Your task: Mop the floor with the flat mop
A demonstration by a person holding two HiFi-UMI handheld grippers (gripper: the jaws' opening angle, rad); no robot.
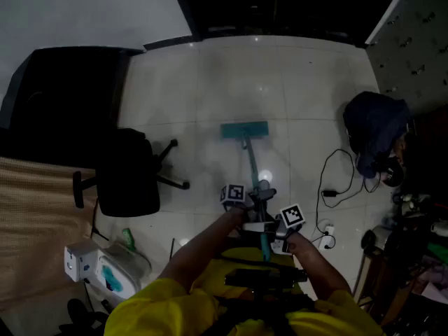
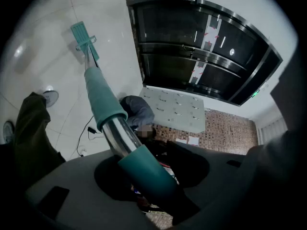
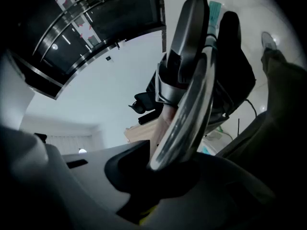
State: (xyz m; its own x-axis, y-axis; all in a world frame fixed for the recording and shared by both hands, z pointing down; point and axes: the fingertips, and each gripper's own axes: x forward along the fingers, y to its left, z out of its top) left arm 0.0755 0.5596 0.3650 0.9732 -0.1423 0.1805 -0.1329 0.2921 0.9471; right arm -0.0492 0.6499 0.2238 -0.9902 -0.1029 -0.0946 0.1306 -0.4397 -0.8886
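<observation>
The flat mop's teal head lies on the pale tiled floor ahead of me, its pole running back toward my hands. My left gripper is shut on the mop pole at its teal sleeve; the pole rises to the teal head. My right gripper is shut on the pole's steel section lower down, close behind the left one. In the right gripper view, the left gripper's body fills the top.
A black office chair stands left of the mop. A dark cabinet sits farther left. Cables and a plug trail on the floor at right, near a dark bundle. A white appliance sits at lower left.
</observation>
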